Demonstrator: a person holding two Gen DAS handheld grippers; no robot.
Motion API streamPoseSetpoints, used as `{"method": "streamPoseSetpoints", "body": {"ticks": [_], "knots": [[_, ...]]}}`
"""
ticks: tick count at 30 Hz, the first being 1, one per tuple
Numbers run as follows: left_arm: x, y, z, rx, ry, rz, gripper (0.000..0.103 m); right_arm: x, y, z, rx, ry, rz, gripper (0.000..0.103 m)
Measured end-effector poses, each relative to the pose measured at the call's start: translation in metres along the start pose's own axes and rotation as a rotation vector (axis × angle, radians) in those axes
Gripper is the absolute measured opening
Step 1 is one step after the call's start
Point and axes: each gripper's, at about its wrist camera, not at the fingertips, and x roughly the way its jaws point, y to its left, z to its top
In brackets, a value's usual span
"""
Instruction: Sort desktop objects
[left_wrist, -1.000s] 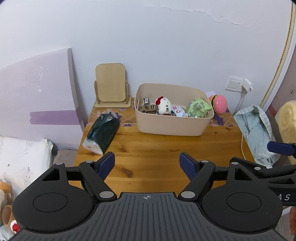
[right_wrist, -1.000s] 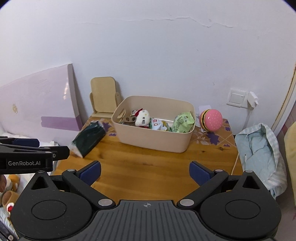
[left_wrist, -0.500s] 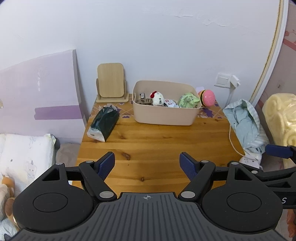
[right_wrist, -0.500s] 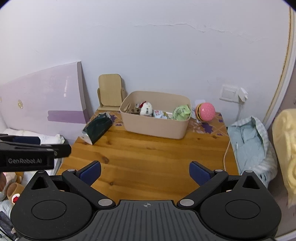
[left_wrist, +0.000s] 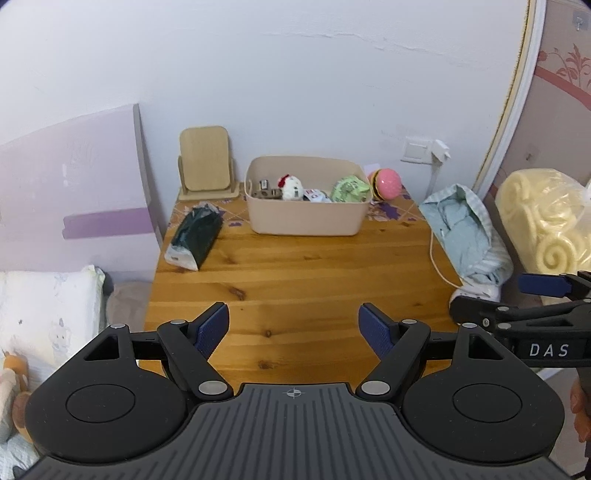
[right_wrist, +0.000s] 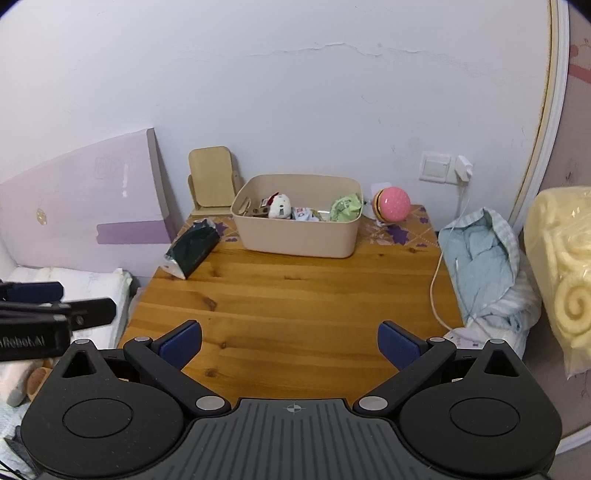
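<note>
Both hand-held grippers, left (left_wrist: 293, 326) and right (right_wrist: 290, 343), sit spread wide and holding nothing over the near edge of the desk (left_wrist: 295, 280). Further back there's a dark tissue pack (left_wrist: 195, 238) lying on the left, then the beige bin (left_wrist: 306, 218) full of small toys, with a pink ball (left_wrist: 386, 182) just beside it by the wall.

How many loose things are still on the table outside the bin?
3: the dark tissue pack left of the bin, the wooden stand at the back left corner, the pink ball right of the bin.
</note>
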Motion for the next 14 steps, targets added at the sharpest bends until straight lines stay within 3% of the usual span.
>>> {"method": "streamPoseSetpoints", "body": {"ticks": [6,14], "knots": [[-0.005,-0.008,-0.005,-0.004,0.030,-0.040,0.079,-0.009,-0.001,-0.004,-0.019,0.011,-0.018,0.103],[-0.005,-0.009,-0.005,-0.010,0.032,-0.025,0.079,-0.012,-0.003,-0.005,-0.015,0.016,-0.008,0.103]]}}
